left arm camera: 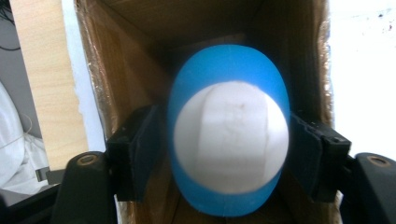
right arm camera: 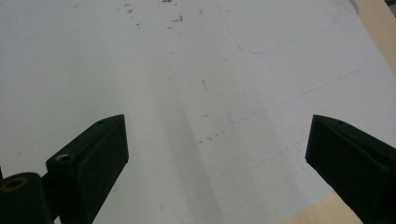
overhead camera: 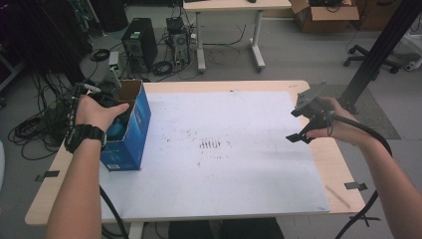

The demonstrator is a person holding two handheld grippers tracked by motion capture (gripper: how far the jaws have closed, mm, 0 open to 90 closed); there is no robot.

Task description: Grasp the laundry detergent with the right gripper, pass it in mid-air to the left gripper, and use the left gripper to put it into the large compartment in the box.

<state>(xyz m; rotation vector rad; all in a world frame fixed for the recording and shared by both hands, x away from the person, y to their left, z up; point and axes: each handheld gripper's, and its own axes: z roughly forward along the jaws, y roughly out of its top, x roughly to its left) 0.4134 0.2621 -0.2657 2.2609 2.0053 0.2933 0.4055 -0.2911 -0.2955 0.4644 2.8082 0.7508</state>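
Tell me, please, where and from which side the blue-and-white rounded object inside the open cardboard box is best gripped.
Grip the rounded object across its widest middle, coming down through the open top of the box. The box walls close off every other side, and the curved shell would likely slip if held nearer an end. The left gripper already has it that way, one of its jaws on each flank.

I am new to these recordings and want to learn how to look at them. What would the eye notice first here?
First, the blue box at the left edge of the white mat, with the left tongs reaching down inside it. There they are shut on a blue and white egg-shaped object, seen close in the left gripper view. The right tongs are open, holding nothing, at the mat's right edge.
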